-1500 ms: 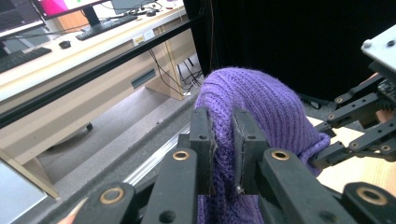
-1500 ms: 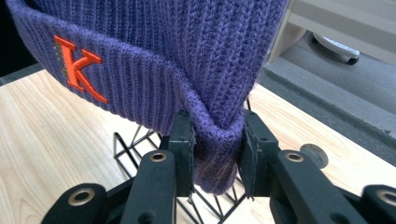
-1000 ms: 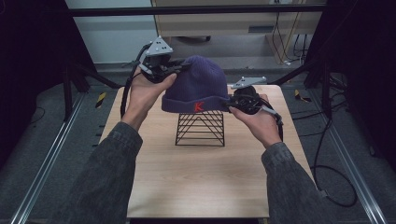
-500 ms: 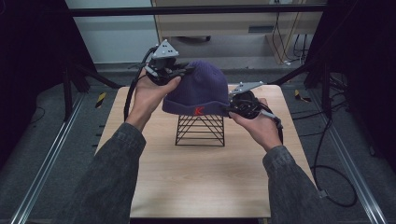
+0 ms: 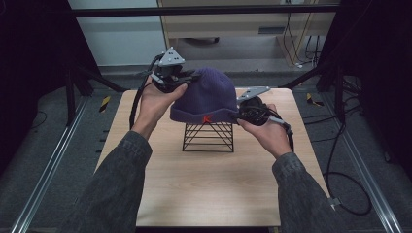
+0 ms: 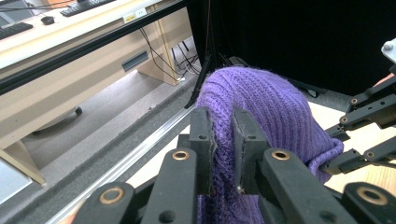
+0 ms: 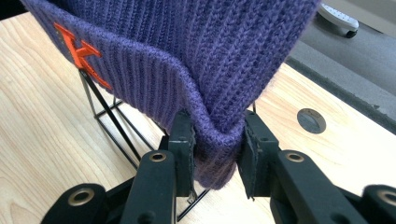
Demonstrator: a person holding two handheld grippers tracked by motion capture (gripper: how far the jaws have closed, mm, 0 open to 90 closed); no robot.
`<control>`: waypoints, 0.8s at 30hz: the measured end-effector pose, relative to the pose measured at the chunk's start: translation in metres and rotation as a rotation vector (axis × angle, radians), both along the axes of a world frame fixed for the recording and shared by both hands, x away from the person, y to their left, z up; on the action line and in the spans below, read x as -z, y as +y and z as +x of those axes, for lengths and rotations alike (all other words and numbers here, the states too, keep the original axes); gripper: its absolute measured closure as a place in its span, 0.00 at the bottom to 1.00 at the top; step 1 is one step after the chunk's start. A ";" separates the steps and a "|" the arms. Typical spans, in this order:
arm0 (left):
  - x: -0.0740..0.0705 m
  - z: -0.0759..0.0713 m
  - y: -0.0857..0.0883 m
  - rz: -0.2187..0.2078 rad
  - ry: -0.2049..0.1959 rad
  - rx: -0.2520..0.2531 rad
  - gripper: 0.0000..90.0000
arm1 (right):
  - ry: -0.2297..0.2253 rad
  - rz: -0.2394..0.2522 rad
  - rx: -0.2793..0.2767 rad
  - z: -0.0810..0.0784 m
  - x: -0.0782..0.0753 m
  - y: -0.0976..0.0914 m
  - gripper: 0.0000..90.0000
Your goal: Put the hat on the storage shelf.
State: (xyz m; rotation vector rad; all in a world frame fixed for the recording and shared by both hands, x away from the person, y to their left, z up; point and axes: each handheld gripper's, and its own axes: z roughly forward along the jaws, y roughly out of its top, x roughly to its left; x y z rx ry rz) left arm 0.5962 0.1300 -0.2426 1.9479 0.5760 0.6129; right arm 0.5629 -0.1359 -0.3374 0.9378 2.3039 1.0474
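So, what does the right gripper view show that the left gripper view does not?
The right gripper view shows the orange letter on the cuff, the black wire stand beneath it, and the wooden table with its round hole. The left gripper view instead shows the long desk behind the frame and the other hand's tongs at the right. Both show the purple beanie pinched between that view's own black jaws.

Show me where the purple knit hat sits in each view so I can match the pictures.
High view: purple knit hat at centre, over the black wire stand, between both grippers.
Left gripper view: centre to right, its knit pinched in the left gripper.
Right gripper view: across the top, cuff pinched in the right gripper.
Shared landmark: the orange letter on the cuff.
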 end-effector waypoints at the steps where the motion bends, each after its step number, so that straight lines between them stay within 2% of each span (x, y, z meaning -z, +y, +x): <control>1: 0.001 0.001 0.000 0.001 0.002 -0.002 0.89 | 0.010 0.002 0.004 0.001 0.003 0.001 0.77; 4: 0.008 0.001 0.000 -0.001 0.011 -0.002 0.89 | 0.017 0.000 0.002 0.000 0.007 0.001 0.77; 16: 0.014 -0.001 -0.005 0.025 0.014 0.004 0.88 | 0.026 -0.009 0.007 -0.001 0.013 -0.005 0.77; 22: 0.020 -0.003 0.001 -0.005 0.022 0.001 0.88 | 0.030 -0.014 0.007 -0.001 0.012 -0.005 0.76; 24: 0.023 -0.003 0.004 0.000 0.027 0.000 0.88 | 0.028 -0.022 0.002 -0.001 0.014 -0.004 0.76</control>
